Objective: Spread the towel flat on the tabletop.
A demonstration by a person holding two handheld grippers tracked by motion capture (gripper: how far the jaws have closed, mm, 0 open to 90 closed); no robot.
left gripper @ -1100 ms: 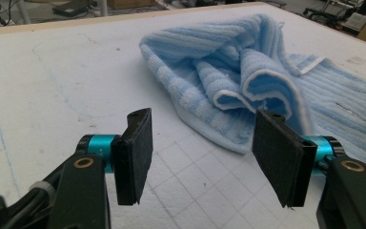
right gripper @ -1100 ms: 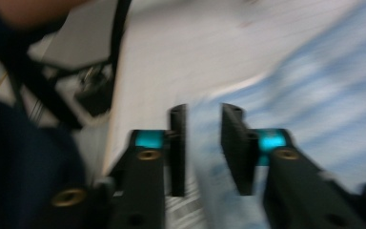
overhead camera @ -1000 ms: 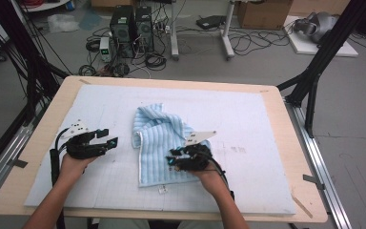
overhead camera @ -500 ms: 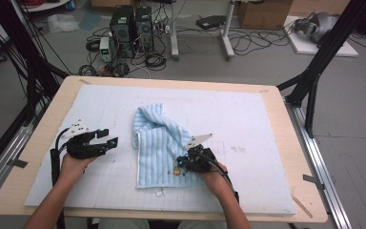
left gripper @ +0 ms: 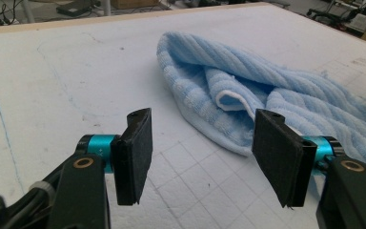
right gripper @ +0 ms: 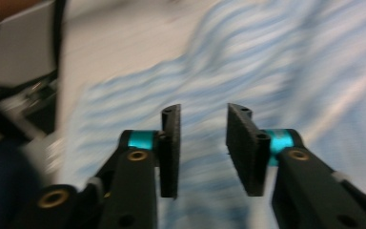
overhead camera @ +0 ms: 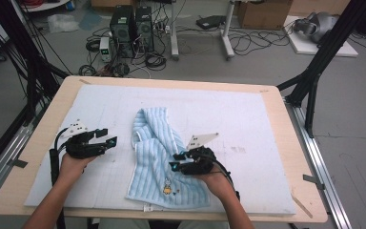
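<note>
A: So, where is the towel right now?

B: The light blue striped towel (overhead camera: 159, 162) lies crumpled on the white mat (overhead camera: 248, 124) that covers the wooden counter (overhead camera: 286, 143), roughly in the middle and toward my side. Its far end is bunched into a rounded fold with a white edge tucked inside; its near end lies flatter and shows a small cartoon print.

A: And my right claw?

B: I have the right claw (overhead camera: 175, 162) over the towel's near right part. Compared with a moment ago, its jaws have just been opening: they pinched shut half a second back and now stand apart. In the right gripper view the picture is blurred, but I see a gap between the two black pads (right gripper: 170, 143) with only striped cloth beyond it, nothing pressed between them. I read that as a release.

A: What does that mean for the work?

B: My judgement is that I have let go of the cloth after a short tug, so the near part stays where it lies. The far end remains bunched, so the smoothing looks unfinished.

A: The left claw?

B: The left claw (overhead camera: 108, 136) rests on the mat just left of the towel, jaws spread wide and empty, aimed at the rolled far end.
</note>
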